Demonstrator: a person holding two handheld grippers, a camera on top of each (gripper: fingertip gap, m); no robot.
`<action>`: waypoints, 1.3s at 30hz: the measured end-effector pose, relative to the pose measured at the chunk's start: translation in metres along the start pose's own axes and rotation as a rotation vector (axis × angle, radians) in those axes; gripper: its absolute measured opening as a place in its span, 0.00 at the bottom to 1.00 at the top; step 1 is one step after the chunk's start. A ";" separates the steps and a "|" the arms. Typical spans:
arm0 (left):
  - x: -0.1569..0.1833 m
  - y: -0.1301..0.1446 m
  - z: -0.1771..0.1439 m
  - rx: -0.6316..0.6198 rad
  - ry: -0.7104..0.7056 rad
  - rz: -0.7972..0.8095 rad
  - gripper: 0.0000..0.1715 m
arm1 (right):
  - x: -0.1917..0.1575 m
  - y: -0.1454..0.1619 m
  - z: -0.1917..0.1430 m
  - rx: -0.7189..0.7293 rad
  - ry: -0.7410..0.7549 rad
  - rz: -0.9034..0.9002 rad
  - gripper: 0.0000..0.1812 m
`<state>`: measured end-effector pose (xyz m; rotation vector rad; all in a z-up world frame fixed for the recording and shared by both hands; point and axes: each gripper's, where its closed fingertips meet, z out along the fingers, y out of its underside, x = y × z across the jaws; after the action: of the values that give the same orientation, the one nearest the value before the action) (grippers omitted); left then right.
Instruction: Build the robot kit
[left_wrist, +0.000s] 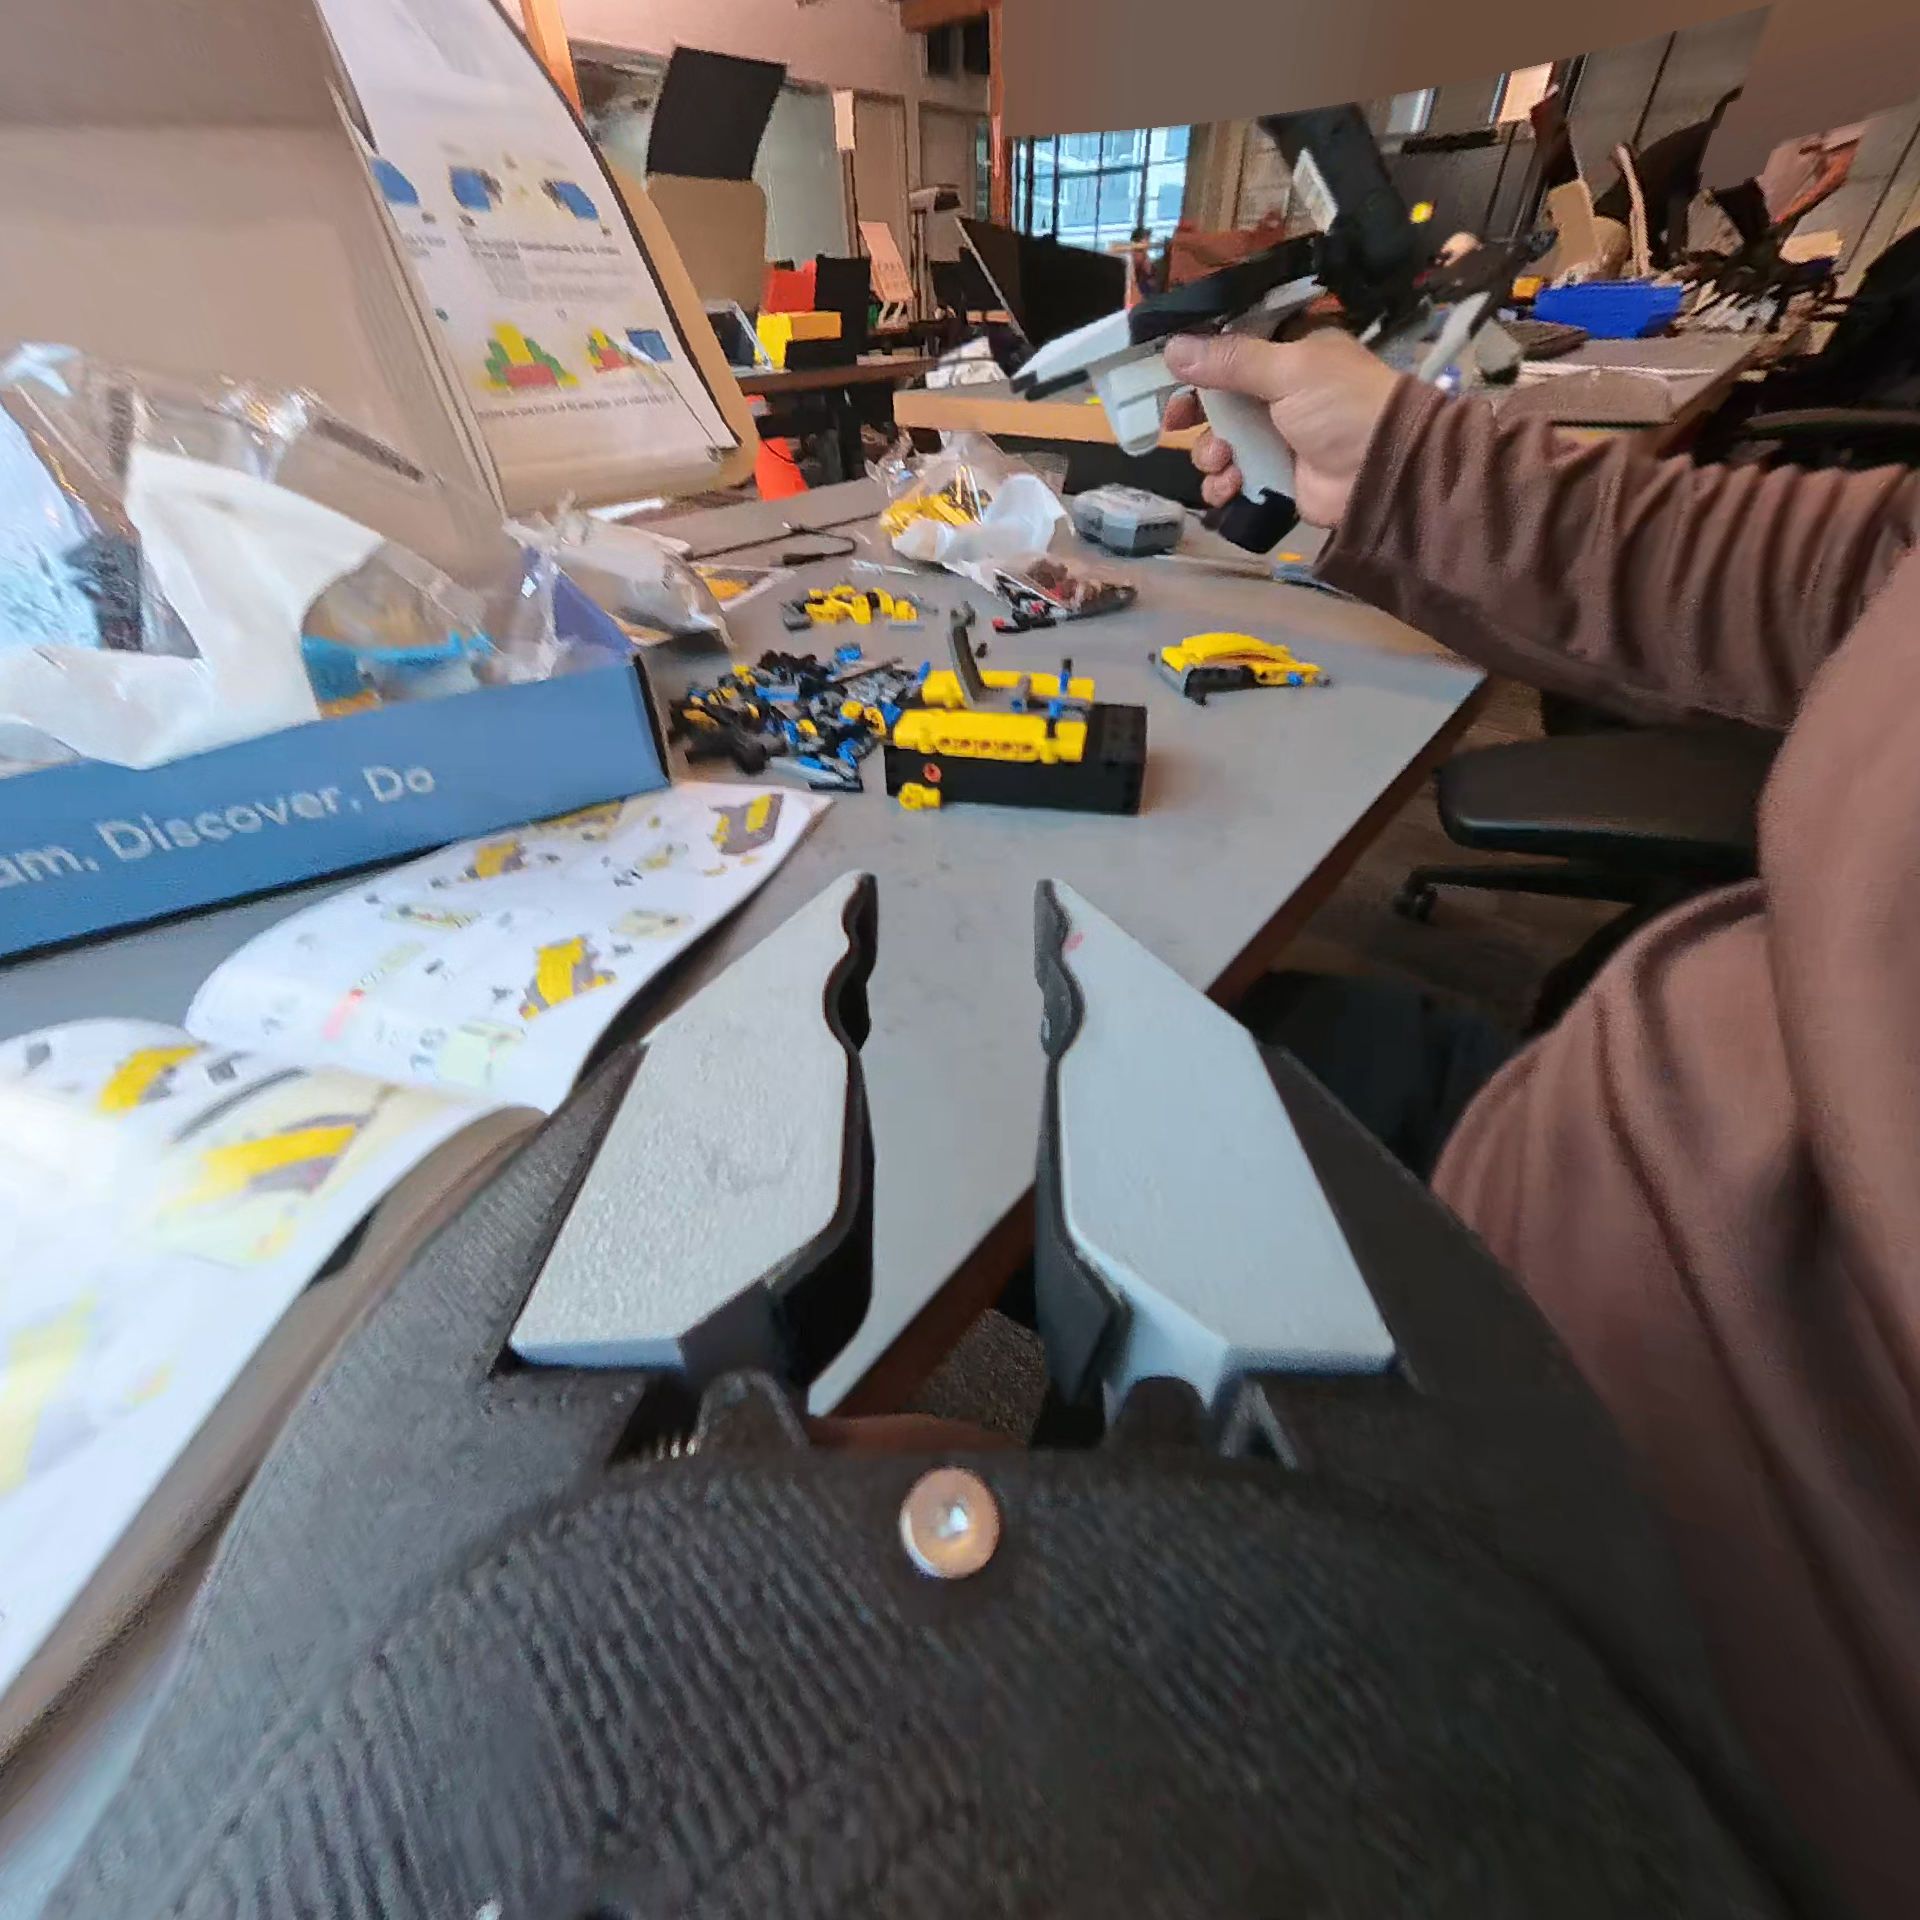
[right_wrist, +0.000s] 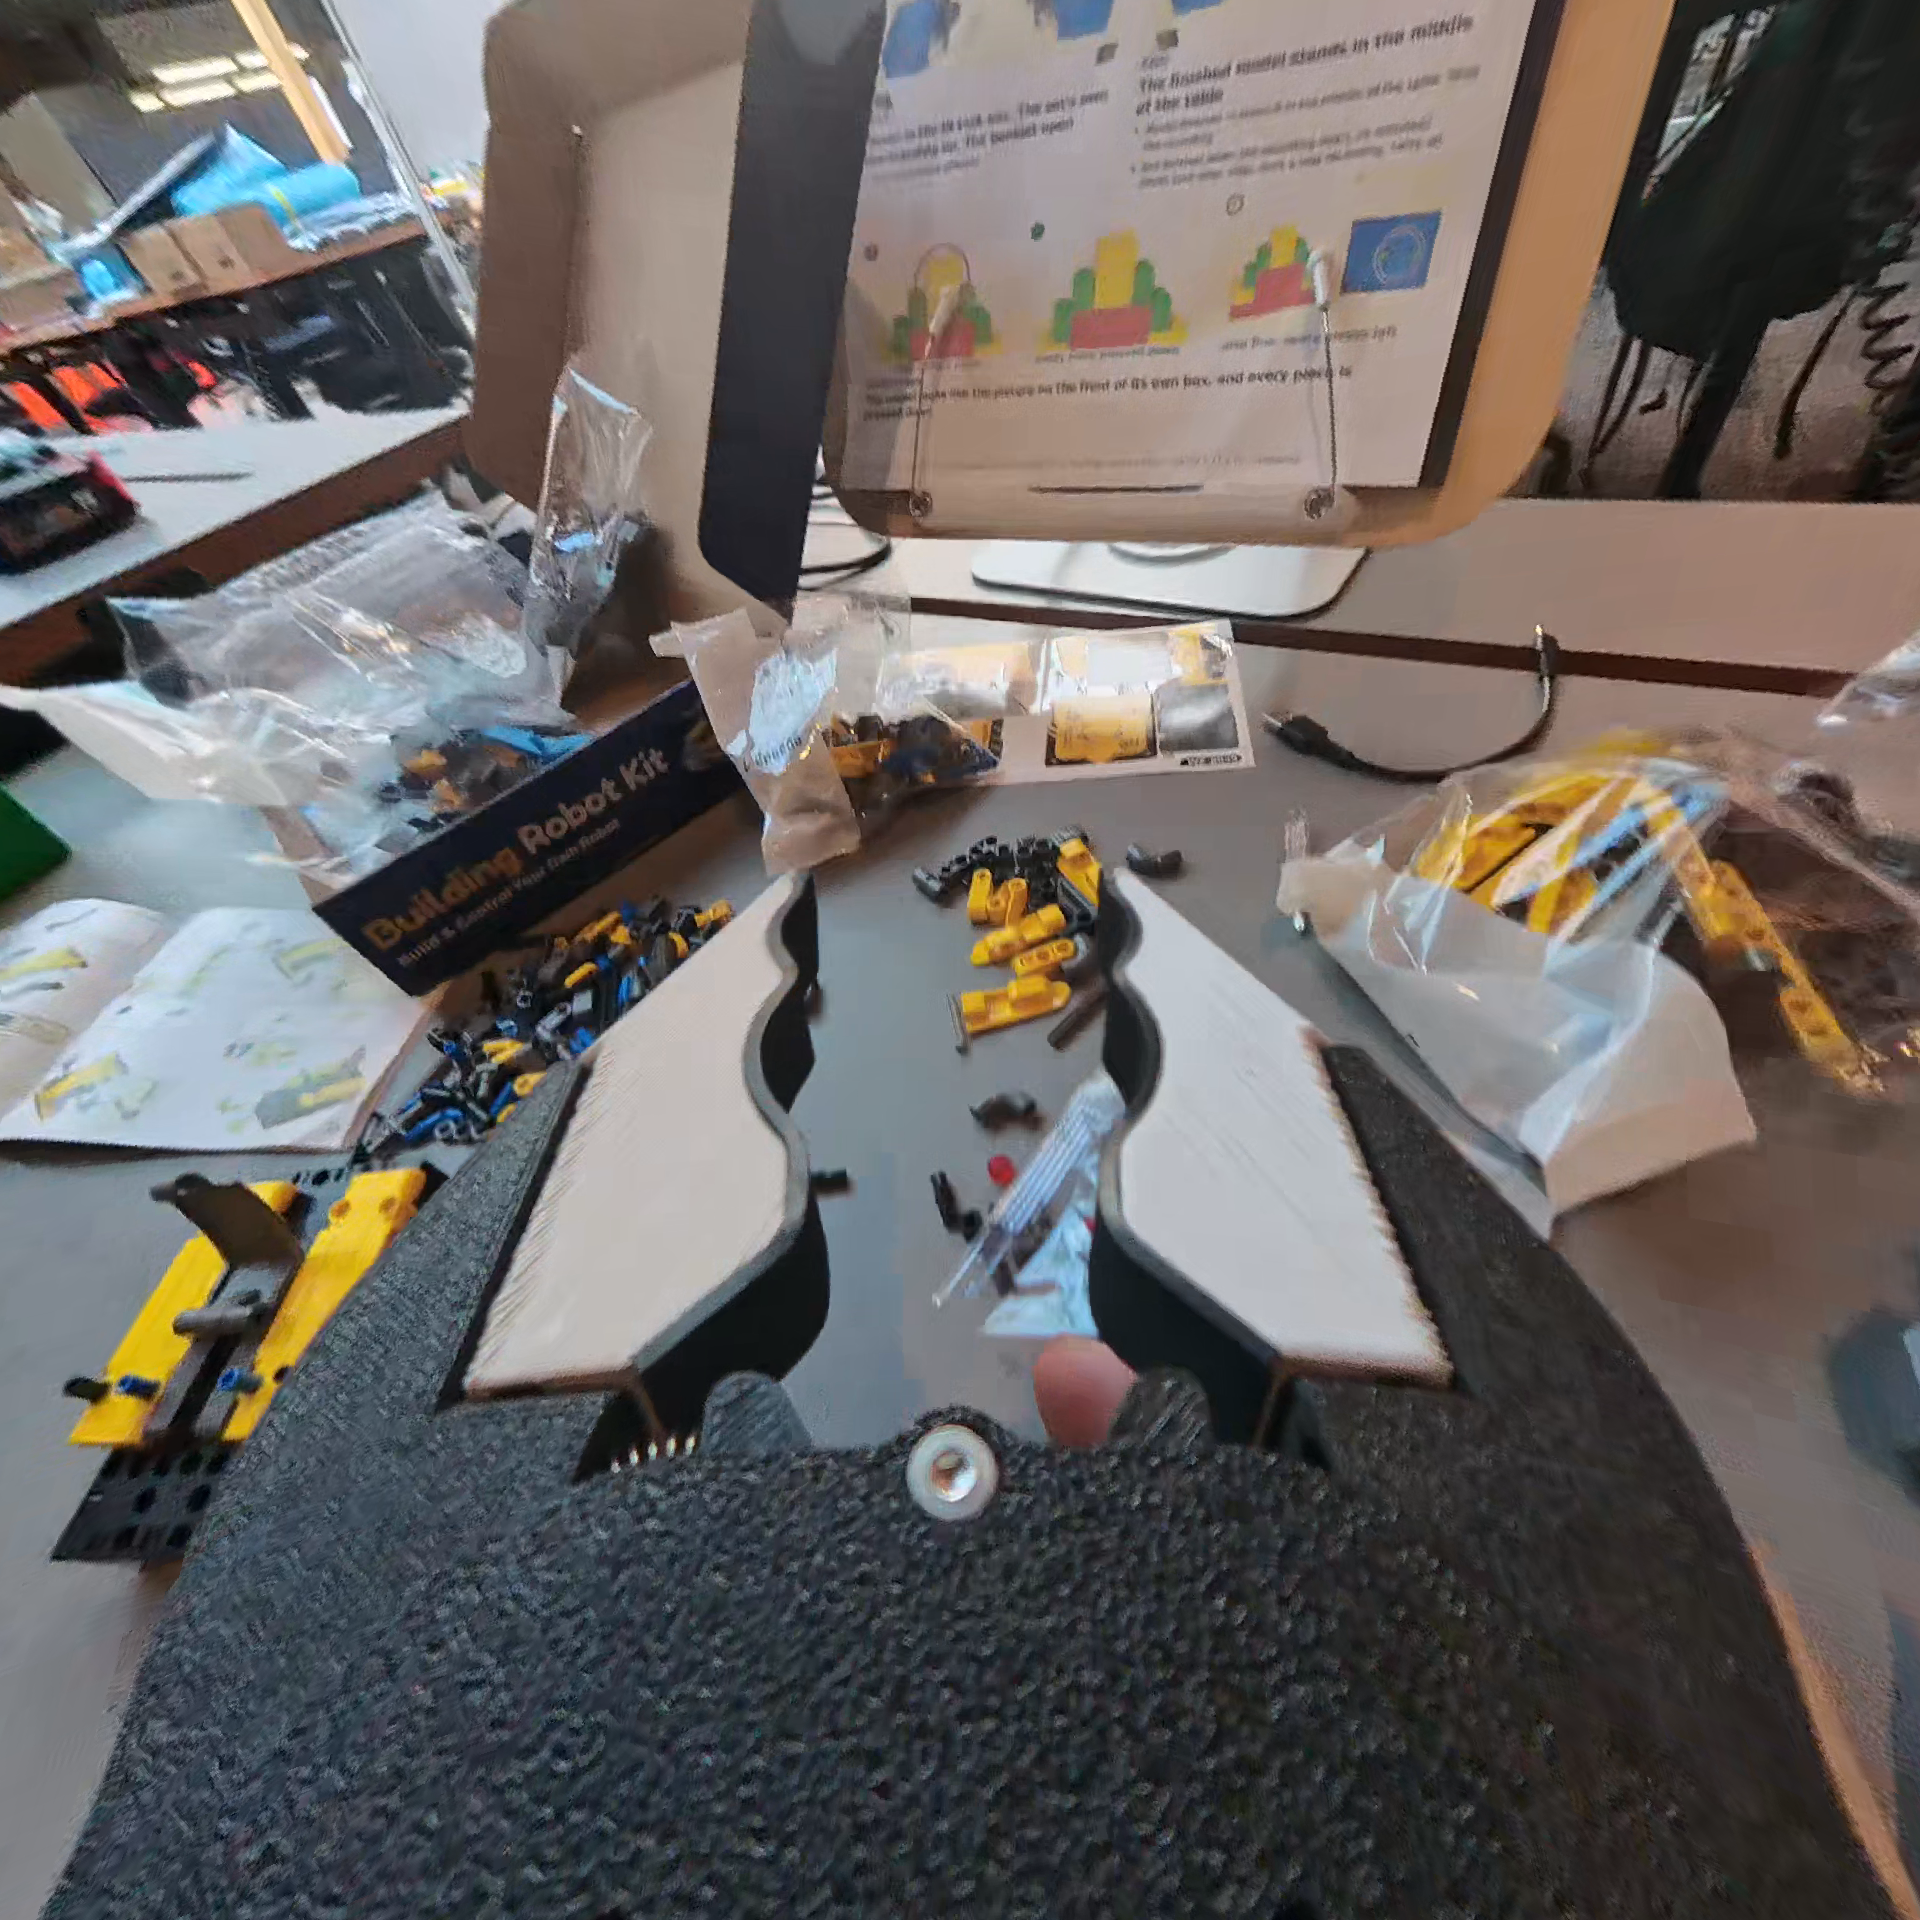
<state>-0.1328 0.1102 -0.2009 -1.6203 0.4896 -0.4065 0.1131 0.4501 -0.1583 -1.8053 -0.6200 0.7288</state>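
Grey tabletop (left_wrist: 1226, 831) carrying a toy-brick building set, partly built; left gripper (left_wrist: 954, 935) low over the near table edge, jaws spread, nothing between them; right gripper (right_wrist: 956, 904) raised above the table in a hand (left_wrist: 1288, 426), jaws spread, empty, nearest a small cluster of yellow bricks (right_wrist: 1023, 925) lying on the surface between its fingers. Item: partly built model (left_wrist: 1013, 743), yellow beams on a black block base, a grey lever standing up from it, mid-table, clear of both grippers. Item: loose pile of black, blue and yellow small parts (left_wrist: 779, 717), just left of the model. Item: small yellow curved sub-assembly (left_wrist: 1236, 665), apart, toward the far table edge. Container: blue cardboard kit box (left_wrist: 332, 810), lid raised, holding clear plastic bags and white wrapping. Container: clear bag of yellow beams (right_wrist: 1621, 914), to the right. Container: small clear bag of dark and yellow parts (right_wrist: 831, 727), behind the cluster. Item: open instruction booklet (left_wrist: 499, 935), beside the box. Item: printed sheet on a stand (right_wrist: 1164, 249), at the back
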 end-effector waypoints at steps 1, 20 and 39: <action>-0.005 -0.006 0.003 0.000 -0.016 0.006 0.16 | -0.002 -0.008 0.009 0.004 -0.026 0.002 0.29; -0.057 0.027 0.026 -0.241 -0.242 0.002 0.21 | -0.064 0.021 0.069 -0.092 -0.238 -0.315 0.33; -0.194 -0.031 0.149 -0.852 -0.120 0.895 0.27 | -0.041 -0.007 0.055 0.051 -0.177 -0.147 0.29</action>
<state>-0.2151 0.3418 -0.1813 -1.9805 1.3316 0.6568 0.0444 0.4576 -0.1590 -1.6408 -0.8348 0.8021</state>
